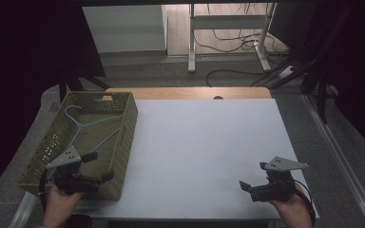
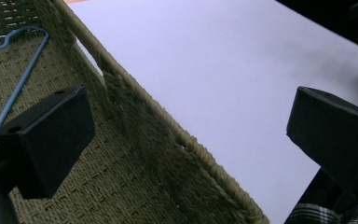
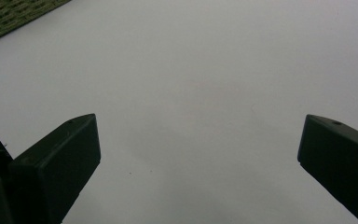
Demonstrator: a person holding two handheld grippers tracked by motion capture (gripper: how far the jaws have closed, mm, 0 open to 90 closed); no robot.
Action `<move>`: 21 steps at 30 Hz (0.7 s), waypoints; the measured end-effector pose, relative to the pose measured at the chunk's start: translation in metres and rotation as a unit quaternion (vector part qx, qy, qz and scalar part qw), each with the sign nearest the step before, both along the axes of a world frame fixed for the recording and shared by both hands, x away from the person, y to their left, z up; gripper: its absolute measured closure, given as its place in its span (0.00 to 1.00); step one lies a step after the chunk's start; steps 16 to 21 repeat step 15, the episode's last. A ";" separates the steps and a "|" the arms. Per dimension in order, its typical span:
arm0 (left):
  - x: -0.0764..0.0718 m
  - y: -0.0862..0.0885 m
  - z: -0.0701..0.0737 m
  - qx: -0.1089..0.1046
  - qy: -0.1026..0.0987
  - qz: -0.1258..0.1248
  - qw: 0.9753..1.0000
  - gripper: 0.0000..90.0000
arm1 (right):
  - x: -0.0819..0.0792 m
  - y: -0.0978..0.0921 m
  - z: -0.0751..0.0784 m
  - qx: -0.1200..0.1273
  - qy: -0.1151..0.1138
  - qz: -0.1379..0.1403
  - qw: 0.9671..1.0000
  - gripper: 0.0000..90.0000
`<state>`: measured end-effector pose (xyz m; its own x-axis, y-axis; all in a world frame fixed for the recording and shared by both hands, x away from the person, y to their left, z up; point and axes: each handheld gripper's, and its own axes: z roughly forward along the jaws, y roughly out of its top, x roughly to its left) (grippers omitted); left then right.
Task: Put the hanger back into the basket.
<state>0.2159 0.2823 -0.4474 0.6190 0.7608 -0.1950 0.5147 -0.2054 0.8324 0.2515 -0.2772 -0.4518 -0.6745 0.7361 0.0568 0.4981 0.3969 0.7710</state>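
Note:
An olive woven basket [image 1: 123, 137] stands on the left part of the white table [image 1: 209, 142]. A light blue wire hanger [image 1: 83, 126] lies inside it. My left gripper [image 1: 100, 166] hovers open over the basket's near right corner, holding nothing. In the left gripper view its jaws straddle the basket's right wall [image 2: 168, 140], and the hanger [image 2: 18, 84] lies on the basket floor at the left. My right gripper [image 1: 253, 175] is open above the bare table at the near right. In the right gripper view the right gripper [image 3: 198, 140] is spread wide with nothing in it.
A strip of wooden tabletop [image 1: 190, 92] shows at the far edge. Beyond it are white desk legs [image 1: 191, 42] and cables [image 1: 233, 40] on the floor. A corner of the basket [image 3: 9, 16] shows far off in the right gripper view.

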 end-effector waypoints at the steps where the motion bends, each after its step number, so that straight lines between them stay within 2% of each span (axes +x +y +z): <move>1: 0.000 -0.001 -0.001 0.002 0.000 -0.002 1.000 0.01 | 0.000 0.000 -0.001 -0.001 0.002 0.000 1.000 0.00; 8: 0.003 -0.014 -0.015 0.044 0.019 -0.007 0.999 0.00 | 0.002 0.001 -0.006 -0.009 0.009 0.000 1.000 0.00; 13: 0.005 -0.016 -0.020 0.053 0.027 -0.009 0.998 0.00 | 0.003 0.001 -0.008 -0.012 0.012 0.002 1.000 0.00; 21: 0.005 -0.015 -0.019 0.050 0.027 -0.007 0.998 0.00 | 0.004 0.001 -0.009 -0.012 0.011 0.002 1.000 0.00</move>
